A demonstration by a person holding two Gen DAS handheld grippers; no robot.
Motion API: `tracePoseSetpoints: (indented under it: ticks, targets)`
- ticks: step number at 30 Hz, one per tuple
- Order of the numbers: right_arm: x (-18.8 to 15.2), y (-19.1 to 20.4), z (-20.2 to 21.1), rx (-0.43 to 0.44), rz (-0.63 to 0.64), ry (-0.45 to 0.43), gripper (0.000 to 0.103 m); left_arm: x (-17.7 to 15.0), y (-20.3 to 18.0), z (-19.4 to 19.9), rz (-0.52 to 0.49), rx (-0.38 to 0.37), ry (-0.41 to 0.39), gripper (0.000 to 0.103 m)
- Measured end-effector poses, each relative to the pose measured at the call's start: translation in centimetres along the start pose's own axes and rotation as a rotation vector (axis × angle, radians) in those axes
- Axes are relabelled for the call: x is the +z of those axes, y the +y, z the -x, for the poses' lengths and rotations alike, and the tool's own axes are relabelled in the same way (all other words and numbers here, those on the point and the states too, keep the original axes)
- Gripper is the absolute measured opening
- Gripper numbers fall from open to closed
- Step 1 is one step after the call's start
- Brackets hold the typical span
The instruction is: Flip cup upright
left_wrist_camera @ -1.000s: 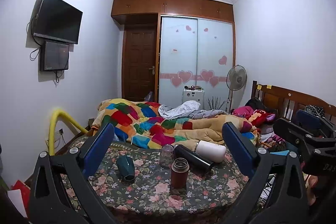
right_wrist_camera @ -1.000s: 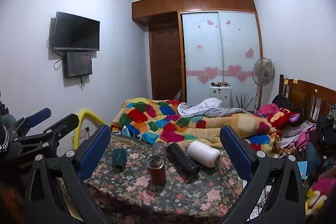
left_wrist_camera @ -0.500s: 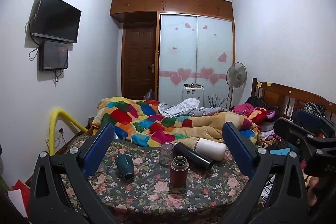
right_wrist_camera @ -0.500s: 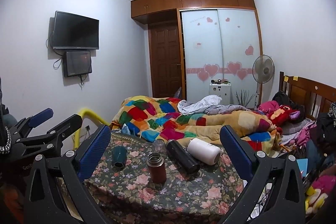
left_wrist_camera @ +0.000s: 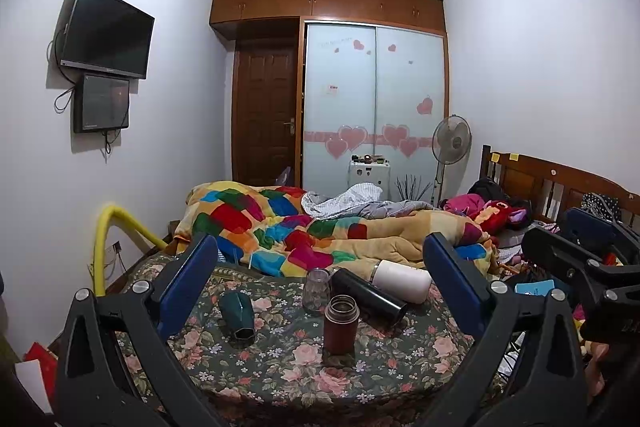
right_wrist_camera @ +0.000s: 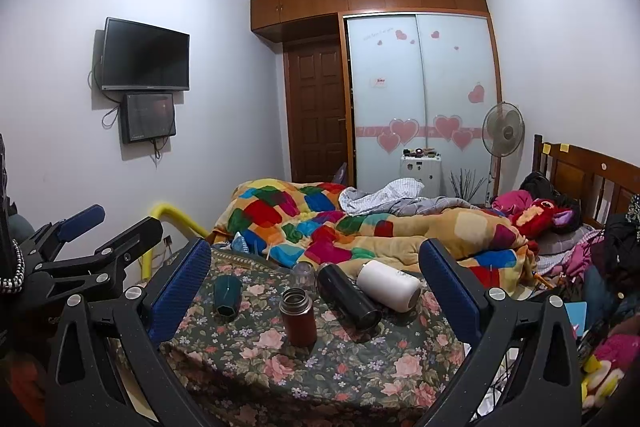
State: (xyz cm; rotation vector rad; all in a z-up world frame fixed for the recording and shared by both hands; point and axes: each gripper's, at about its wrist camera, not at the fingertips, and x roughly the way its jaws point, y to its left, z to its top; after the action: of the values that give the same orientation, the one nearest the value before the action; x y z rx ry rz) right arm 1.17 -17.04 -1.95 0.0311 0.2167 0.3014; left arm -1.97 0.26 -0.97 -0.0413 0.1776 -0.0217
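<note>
On a table with a floral cloth (left_wrist_camera: 280, 371) lie a dark green faceted cup (left_wrist_camera: 237, 315) on its side, a black flask (left_wrist_camera: 368, 295) on its side and a white flask (left_wrist_camera: 402, 281) on its side. A brown flask (left_wrist_camera: 341, 325) stands upright with its mouth open, and a clear glass jar (left_wrist_camera: 316, 285) stands behind it. The same items show in the right wrist view: green cup (right_wrist_camera: 227, 294), brown flask (right_wrist_camera: 298, 317), black flask (right_wrist_camera: 348, 297), white flask (right_wrist_camera: 388, 285). My left gripper (left_wrist_camera: 320, 279) and right gripper (right_wrist_camera: 314, 283) are open, empty, held back from the table.
A bed with a colourful patchwork quilt (left_wrist_camera: 304, 227) lies right behind the table. A yellow padded rail (left_wrist_camera: 116, 227) stands at the left. A wooden headboard (left_wrist_camera: 560, 183) and piled clothes are at the right. A fan (left_wrist_camera: 452, 143) stands by the wardrobe.
Both views have shifted slightly, with the table a little lower and nearer in frame. Nothing on the table has moved. Both grippers stay open.
</note>
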Motion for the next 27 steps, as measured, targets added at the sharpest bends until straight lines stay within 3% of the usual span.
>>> tracePoseSetpoints:
  ticks: [27]
  targets:
    - [-0.18,-0.74,-0.02,0.005,-0.003,0.014,0.103,-0.34,0.07,-0.42,0.007,-0.011,0.011,0.103]
